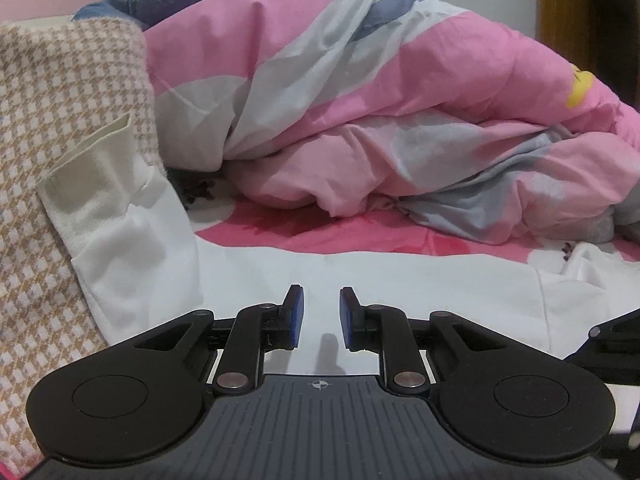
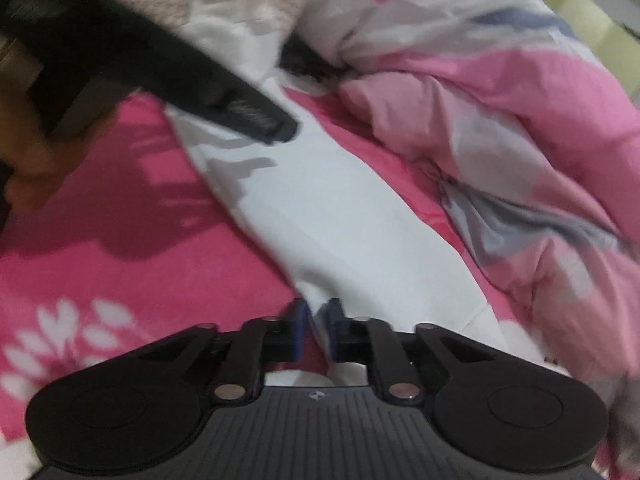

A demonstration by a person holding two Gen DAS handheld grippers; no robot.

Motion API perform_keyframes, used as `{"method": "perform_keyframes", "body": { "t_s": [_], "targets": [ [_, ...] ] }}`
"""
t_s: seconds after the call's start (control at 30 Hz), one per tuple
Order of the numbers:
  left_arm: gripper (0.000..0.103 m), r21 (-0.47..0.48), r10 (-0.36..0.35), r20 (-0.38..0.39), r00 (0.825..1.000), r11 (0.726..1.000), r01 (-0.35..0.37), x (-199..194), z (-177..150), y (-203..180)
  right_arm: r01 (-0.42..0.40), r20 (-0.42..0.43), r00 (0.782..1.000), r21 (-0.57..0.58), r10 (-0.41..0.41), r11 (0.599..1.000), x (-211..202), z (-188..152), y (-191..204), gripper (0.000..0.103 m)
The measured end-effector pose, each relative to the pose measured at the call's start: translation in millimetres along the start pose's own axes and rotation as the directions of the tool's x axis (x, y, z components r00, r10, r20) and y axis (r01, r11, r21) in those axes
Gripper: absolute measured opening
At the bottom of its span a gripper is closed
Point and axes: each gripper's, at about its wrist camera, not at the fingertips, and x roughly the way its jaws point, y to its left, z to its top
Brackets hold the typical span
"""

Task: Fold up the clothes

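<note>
White garment (image 2: 340, 216) runs diagonally mid-frame on pink sheet (image 2: 120, 264). Right gripper (image 2: 318, 330) clenched on its lower edge; left gripper (image 1: 321, 316) released, nothing between pads — grab far end w/ it, lift evenly.

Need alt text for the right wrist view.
The right hand-held gripper is pinching the edge of a white cloth garment lying on a pink floral bedsheet. A rumpled pink-and-grey quilt lies beside it.

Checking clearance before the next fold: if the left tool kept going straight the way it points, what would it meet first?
Most likely the white garment just ahead of the left tool; the pink quilt lies beyond. Depth is unclear.
</note>
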Motion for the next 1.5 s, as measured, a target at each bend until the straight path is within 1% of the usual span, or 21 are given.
{"method": "perform_keyframes", "body": {
  "t_s": [0.1, 0.23, 0.33, 0.4, 0.47, 0.5, 0.53, 0.57, 0.63, 0.7, 0.8, 0.9, 0.97, 1.0, 1.1, 1.17, 1.2, 1.3, 1.33, 1.43, 1.5],
  "targets": [
    [0.019, -0.019, 0.017, -0.003, 1.0, 1.0, -0.017, 1, 0, 6, -0.045, 0.027, 0.999, 0.116, 0.042, 0.992, -3, 6, -14, 0.002],
    [0.019, -0.045, 0.042, -0.009, 0.999, 0.998, -0.043, 3, 0, 15, -0.14, 0.084, 0.989, 0.277, 0.122, 0.951, -4, 19, -33, 0.002],
    [0.019, -0.064, 0.05, -0.014, 0.999, 0.997, -0.051, 5, 0, 19, -0.178, 0.056, 0.984, 0.278, 0.17, 0.944, 9, 19, -29, 0.003],
    [0.019, -0.068, 0.047, -0.006, 0.999, 0.997, -0.047, 3, 1, 19, -0.15, 0.029, 0.989, 0.216, 0.148, 0.965, 14, 15, -14, 0.005],
    [0.019, -0.066, 0.044, 0.003, 0.999, 0.997, -0.044, 2, 1, 18, -0.126, 0.054, 0.991, 0.142, 0.12, 0.982, 1, 14, -2, 0.01],
    [0.019, -0.063, 0.044, 0.006, 0.999, 0.997, -0.043, 2, 1, 18, -0.13, 0.07, 0.99, 0.112, 0.122, 0.985, -7, 13, 3, 0.017],
    [0.019, -0.058, 0.043, 0.006, 0.999, 0.997, -0.043, 2, 0, 17, -0.182, 0.096, 0.98, 0.104, 0.172, 0.978, -17, 11, 4, 0.027],
    [0.019, -0.055, 0.044, 0.002, 0.999, 0.998, -0.044, 3, 0, 16, -0.233, 0.121, 0.968, 0.094, 0.221, 0.968, -28, 9, 4, 0.03],
    [0.019, -0.048, 0.048, -0.007, 0.999, 0.998, -0.048, 4, -1, 16, -0.311, 0.16, 0.942, 0.076, 0.296, 0.947, -46, 5, -2, 0.032],
    [0.019, -0.043, 0.054, -0.013, 0.998, 0.998, -0.054, 6, -2, 16, -0.3, 0.174, 0.944, 0.099, 0.28, 0.949, -52, 5, -21, 0.033],
    [0.019, -0.042, 0.06, -0.018, 0.998, 0.997, -0.06, 8, -2, 16, -0.204, 0.138, 0.975, 0.262, 0.172, 0.943, -34, 13, -77, 0.034],
    [0.019, -0.045, 0.06, -0.014, 0.998, 0.997, -0.061, 8, -2, 16, -0.121, 0.067, 0.993, 0.477, 0.101, 0.871, 2, 17, -138, 0.034],
    [0.019, -0.05, 0.054, -0.005, 0.999, 0.997, -0.054, 6, 0, 15, -0.099, 0.029, 0.995, 0.569, 0.1, 0.817, 24, 15, -165, 0.036],
    [0.019, -0.055, 0.043, 0.005, 0.999, 0.998, -0.043, 5, 0, 14, -0.093, 0.01, 0.994, 0.609, 0.109, 0.788, 36, 13, -176, 0.042],
    [0.019, -0.07, -0.022, 0.043, 0.999, 0.997, 0.025, -2, 3, 10, -0.067, -0.041, 0.989, 0.744, 0.145, 0.665, 60, -2, -202, 0.044],
    [0.021, -0.06, -0.071, 0.049, 0.996, 0.996, 0.074, -4, 4, 3, -0.058, -0.022, 0.992, 0.795, 0.124, 0.604, 57, -16, -217, 0.044],
    [0.022, -0.049, -0.093, 0.048, 0.995, 0.994, 0.095, -5, 4, -1, -0.049, -0.019, 0.994, 0.807, 0.108, 0.589, 54, -22, -222, 0.044],
    [0.023, 0.008, -0.108, 0.028, 0.994, 0.994, 0.108, -5, 2, -17, 0.028, -0.055, 0.998, 0.716, 0.016, 0.697, 39, -30, -227, 0.044],
    [0.023, 0.03, -0.102, 0.018, 0.995, 0.994, 0.102, -4, 0, -23, 0.047, -0.072, 0.997, 0.655, 0.001, 0.754, 38, -28, -223, 0.044],
    [0.023, 0.075, -0.068, -0.009, 0.998, 0.995, 0.069, 1, -4, -33, 0.056, -0.113, 0.994, 0.404, -0.012, 0.913, 39, -22, -203, 0.044],
    [0.023, 0.094, -0.049, -0.024, 0.999, 0.994, 0.051, 5, -5, -36, 0.064, -0.146, 0.989, 0.203, -0.034, 0.977, 43, -20, -184, 0.044]
  ]
}}
